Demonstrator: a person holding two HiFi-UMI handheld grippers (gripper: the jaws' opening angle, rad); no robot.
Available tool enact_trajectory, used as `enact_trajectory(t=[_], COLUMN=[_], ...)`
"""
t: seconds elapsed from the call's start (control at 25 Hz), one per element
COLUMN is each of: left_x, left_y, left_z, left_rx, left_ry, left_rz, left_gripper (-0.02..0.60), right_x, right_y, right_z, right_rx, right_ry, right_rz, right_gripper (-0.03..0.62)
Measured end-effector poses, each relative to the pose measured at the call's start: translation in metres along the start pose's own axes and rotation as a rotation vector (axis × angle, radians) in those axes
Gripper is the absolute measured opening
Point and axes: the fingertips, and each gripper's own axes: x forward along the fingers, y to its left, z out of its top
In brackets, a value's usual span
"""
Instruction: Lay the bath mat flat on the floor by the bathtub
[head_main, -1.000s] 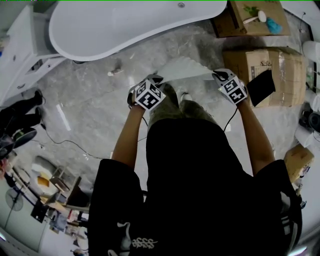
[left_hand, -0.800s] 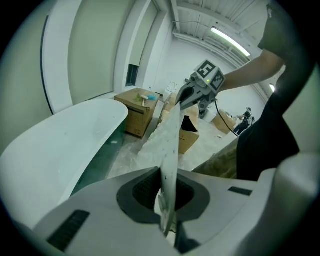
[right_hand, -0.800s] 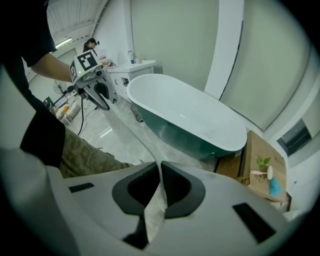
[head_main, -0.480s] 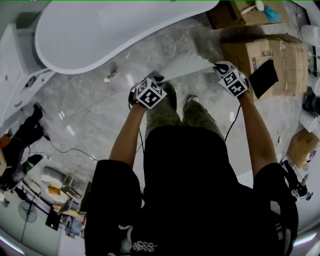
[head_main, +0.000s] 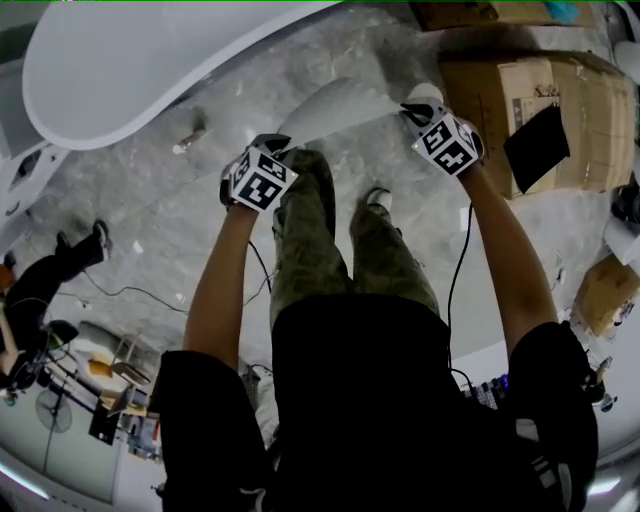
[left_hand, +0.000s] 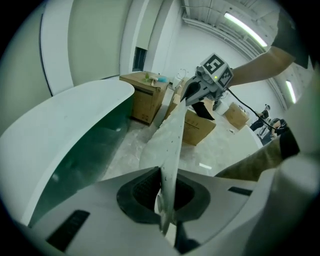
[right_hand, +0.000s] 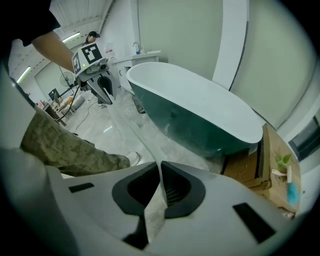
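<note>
A pale grey bath mat hangs stretched in the air between my two grippers, above the marble floor in front of the white bathtub. My left gripper is shut on the mat's left corner; in the left gripper view the mat runs edge-on out of my jaws toward the other gripper. My right gripper is shut on the right corner, and the mat is pinched between its pads. The bathtub lies just beyond the mat.
Cardboard boxes stand to the right of the tub, one with a black flat item on it. The person's legs are directly under the mat. A cable trails over the floor at left, near another person's shoes.
Both grippers moved a little up and to the left in the head view, carrying the mat closer to the tub; the person stepped forward. The grips are unchanged.
</note>
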Motion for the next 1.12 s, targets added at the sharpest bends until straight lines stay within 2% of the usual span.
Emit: enact_trajectory(t=[0.08,0.2,0.28,0.4,0.56,0.68,0.92,1.12], left_x=[0.028,0.072,0.101,0.141,0.186,0.217,0.267,0.314], left_y=[0.006,0.01,0.012,0.024,0.037,0.042,0.05,0.042], left_z=[-0.007,-0.032,-0.046,-0.058,-0.068,-0.079,-0.106,-0.13], left_rx=[-0.005,0.021,0.02,-0.044,-0.194,-0.242,-0.263,-0.198], left_ry=[-0.001,0.09,0.127,0.103,0.045,0.039,0.074,0.143], left_rz=[0.049,0.131,0.158,0.151,0.115,0.112,0.115,0.085], left_gripper=[0.025,0.025,0.025,0.025,0.025,0.025,0.025,0.025], right_x=[0.024,0.063,0.088,0.121,0.158,0.186,0.233,0.271], right_y=[-0.003,0.002,0.002,-0.007,-0.011,-0.008,-0.009,-0.01], right_z=[-0.019,-0.044,-0.059,-0.077,-0.104,-0.123,-0.148,-0.177], right_rx=[-0.017,-0.084,-0.112,-0.079,-0.078,-0.066,-0.033,-0.045], right_ry=[-0.007,-0.002,0.01,-0.003,-0.011,0.006,0.026,0.062], right_rz=[-0.01,-0.003,0.002,0.008,0.025,0.028,0.033,0.043], right_gripper=[0.031,0.031,0.031,0.031,0.031,0.031,0.031,0.031])
